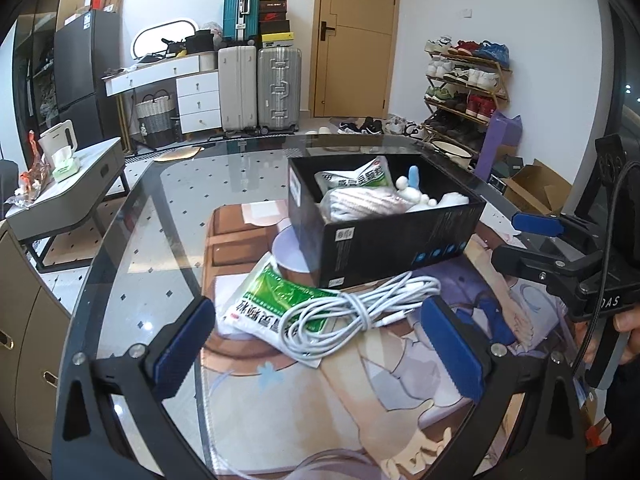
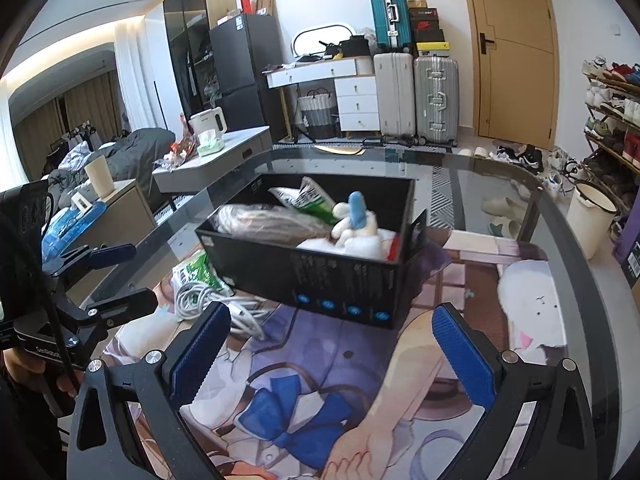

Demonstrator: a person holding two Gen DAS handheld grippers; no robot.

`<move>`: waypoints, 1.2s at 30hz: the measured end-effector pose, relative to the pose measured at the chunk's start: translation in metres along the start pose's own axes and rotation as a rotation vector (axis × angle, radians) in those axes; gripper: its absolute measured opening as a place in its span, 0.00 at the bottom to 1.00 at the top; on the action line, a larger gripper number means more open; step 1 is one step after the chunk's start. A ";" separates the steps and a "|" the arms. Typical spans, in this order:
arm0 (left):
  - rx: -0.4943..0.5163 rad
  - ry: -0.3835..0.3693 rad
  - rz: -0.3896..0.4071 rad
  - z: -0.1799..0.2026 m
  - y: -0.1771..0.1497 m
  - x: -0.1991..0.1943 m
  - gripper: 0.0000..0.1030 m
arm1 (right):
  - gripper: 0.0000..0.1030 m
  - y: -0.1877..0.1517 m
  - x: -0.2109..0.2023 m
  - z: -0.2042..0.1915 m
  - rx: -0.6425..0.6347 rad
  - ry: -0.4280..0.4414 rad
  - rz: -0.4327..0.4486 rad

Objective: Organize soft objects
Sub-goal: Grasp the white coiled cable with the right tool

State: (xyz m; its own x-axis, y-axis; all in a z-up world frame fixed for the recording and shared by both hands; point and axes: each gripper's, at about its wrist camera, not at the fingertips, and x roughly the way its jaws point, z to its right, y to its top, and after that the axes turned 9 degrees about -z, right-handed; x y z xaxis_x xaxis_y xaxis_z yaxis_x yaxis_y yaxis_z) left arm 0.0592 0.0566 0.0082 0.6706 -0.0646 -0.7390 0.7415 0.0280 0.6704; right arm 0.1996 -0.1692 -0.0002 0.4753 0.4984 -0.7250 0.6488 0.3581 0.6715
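Observation:
A black box (image 1: 400,240) (image 2: 320,276) stands on the printed mat (image 1: 360,400) (image 2: 320,380). In it lie a green-white packet (image 1: 356,178) (image 2: 304,200), a wrapped rope bundle (image 1: 360,204) (image 2: 260,220) and a white and blue plush toy (image 1: 416,196) (image 2: 356,224). In front of the box a second green-white packet (image 1: 272,304) (image 2: 196,272) lies under a coiled white cable (image 1: 352,312) (image 2: 216,304). My left gripper (image 1: 320,348) is open just before the cable. My right gripper (image 2: 332,356) is open and empty before the box.
The mat lies on a round glass table (image 1: 160,240) (image 2: 560,240). The right gripper shows at the right of the left wrist view (image 1: 560,256); the left gripper shows at the left of the right wrist view (image 2: 100,280). Suitcases, a shoe rack and a side table stand beyond.

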 end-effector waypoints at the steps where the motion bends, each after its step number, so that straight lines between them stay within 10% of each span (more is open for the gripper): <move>1: -0.002 0.005 -0.001 -0.001 -0.001 0.000 1.00 | 0.99 0.000 0.002 -0.002 -0.003 0.001 -0.004; 36: -0.157 0.051 -0.065 -0.055 -0.015 0.018 1.00 | 0.99 0.011 0.094 -0.071 -0.039 0.028 -0.240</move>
State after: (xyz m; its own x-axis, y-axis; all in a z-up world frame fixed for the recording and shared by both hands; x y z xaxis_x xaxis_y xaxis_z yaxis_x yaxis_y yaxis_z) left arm 0.0614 0.1096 -0.0186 0.6182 -0.0209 -0.7857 0.7752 0.1813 0.6051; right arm 0.2092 -0.0617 -0.0504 0.2932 0.4169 -0.8604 0.7174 0.4990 0.4862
